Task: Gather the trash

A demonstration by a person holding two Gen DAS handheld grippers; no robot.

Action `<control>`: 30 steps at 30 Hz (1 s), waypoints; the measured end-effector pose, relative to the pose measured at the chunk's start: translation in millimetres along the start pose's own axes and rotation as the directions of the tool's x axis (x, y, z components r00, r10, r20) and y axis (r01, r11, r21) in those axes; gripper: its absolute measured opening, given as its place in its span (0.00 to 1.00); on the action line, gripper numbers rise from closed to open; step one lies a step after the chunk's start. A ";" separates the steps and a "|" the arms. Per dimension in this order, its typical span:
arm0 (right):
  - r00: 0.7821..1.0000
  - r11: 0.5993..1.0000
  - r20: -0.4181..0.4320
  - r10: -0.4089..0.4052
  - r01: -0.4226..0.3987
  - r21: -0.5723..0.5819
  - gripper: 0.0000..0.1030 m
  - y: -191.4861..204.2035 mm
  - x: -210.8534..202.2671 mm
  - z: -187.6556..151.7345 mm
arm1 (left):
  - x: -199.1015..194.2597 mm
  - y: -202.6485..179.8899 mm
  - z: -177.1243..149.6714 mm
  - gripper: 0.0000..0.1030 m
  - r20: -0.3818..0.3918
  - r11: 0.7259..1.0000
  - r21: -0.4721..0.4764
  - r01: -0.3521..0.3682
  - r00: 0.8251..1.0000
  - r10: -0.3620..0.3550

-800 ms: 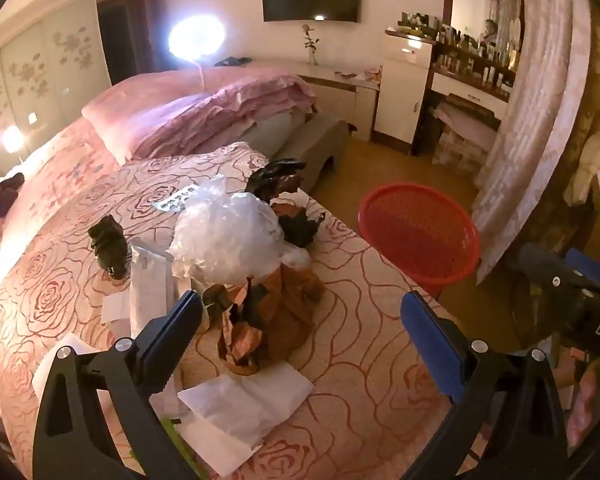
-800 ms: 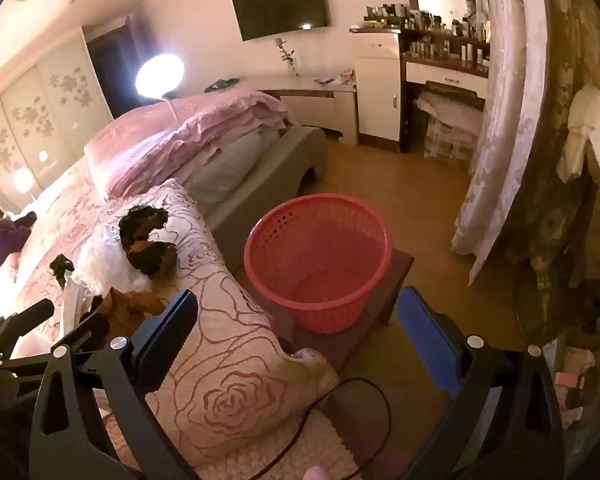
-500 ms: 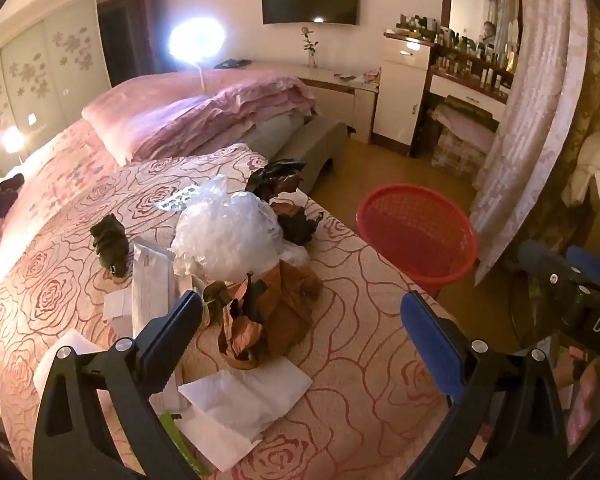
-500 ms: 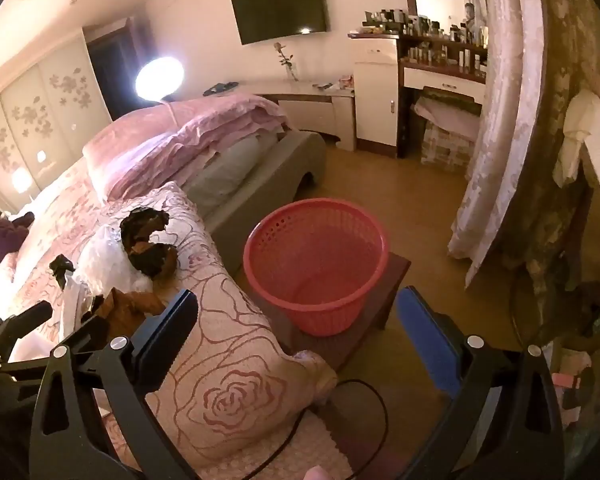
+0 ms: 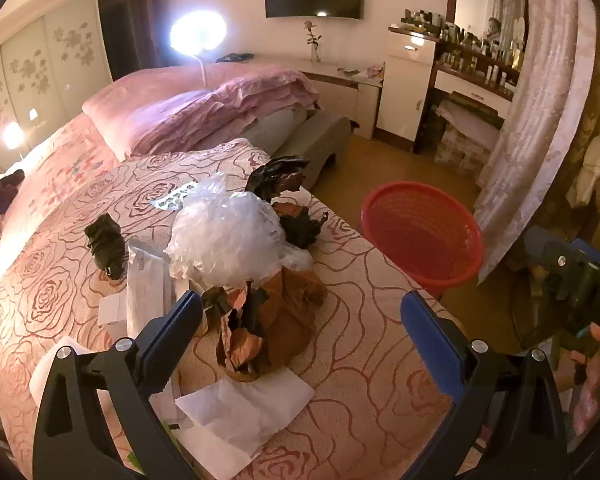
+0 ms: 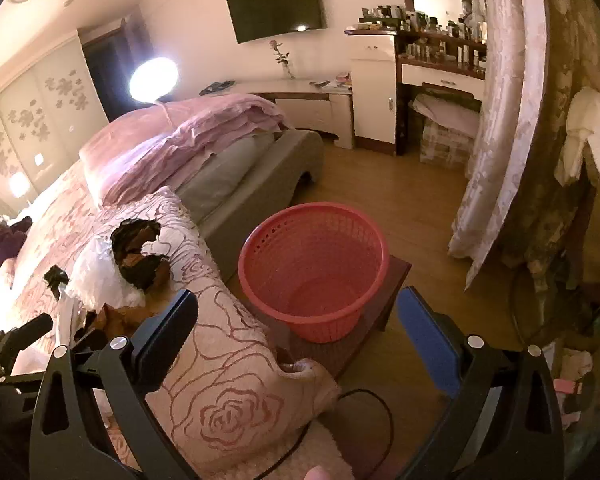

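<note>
Trash lies in a heap on the rose-patterned bed: a crumpled clear plastic bag, brown paper, dark wrappers, a small black wad and white tissues. My left gripper is open and empty, hovering just above the brown paper. A red mesh basket stands empty on a low stool beside the bed; it also shows in the left wrist view. My right gripper is open and empty, in front of the basket, above the bed corner.
A folded pink duvet lies at the bed's far end. A curtain hangs right of the basket. A black cable loops on the floor by the bed corner. A white cabinet and dresser stand at the back wall.
Both views have shifted only slightly. Both grippers stay open and empty, and the trash heap and basket have not moved.
</note>
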State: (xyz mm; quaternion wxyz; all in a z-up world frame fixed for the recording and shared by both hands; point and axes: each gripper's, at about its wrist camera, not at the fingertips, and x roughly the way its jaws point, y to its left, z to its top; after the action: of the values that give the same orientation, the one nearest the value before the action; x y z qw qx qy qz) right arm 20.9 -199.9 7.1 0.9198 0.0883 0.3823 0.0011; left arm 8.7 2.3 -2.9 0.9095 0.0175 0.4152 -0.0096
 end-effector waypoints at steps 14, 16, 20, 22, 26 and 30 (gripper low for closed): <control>1.000 1.000 -0.009 0.016 -0.017 -0.013 0.94 6.8 7.8 0.5 | 6.6 6.0 -3.8 0.93 -0.007 1.000 -0.022 -0.008 1.000 0.008; 1.000 1.000 -0.009 0.020 -0.020 -0.016 0.94 8.2 8.3 0.2 | 7.1 6.1 -4.9 0.93 -0.006 1.000 -0.024 -0.010 1.000 0.010; 1.000 1.000 -0.011 0.024 -0.025 -0.019 0.94 9.7 8.7 -0.1 | 6.9 6.6 -6.6 0.93 -0.008 1.000 -0.025 -0.013 1.000 0.013; 1.000 0.999 -0.012 0.026 -0.026 -0.018 0.94 9.7 8.9 -0.4 | 6.2 7.1 -6.9 0.93 -0.007 1.000 -0.028 -0.015 1.000 0.015; 1.000 0.999 -0.010 0.027 -0.027 -0.018 0.94 10.5 9.5 -0.9 | 5.1 8.2 -6.3 0.93 -0.003 0.999 -0.029 -0.018 1.000 0.017; 1.000 0.999 -0.011 0.026 -0.026 -0.019 0.94 11.6 9.9 -1.6 | 5.1 8.5 -6.3 0.93 -0.003 0.999 -0.030 -0.018 1.000 0.018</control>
State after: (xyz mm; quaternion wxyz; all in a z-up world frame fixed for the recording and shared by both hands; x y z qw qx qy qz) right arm 27.6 -187.6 1.0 0.9184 0.0845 0.3861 0.0171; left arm 7.5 11.0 -10.6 0.9092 0.0078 0.4163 0.0048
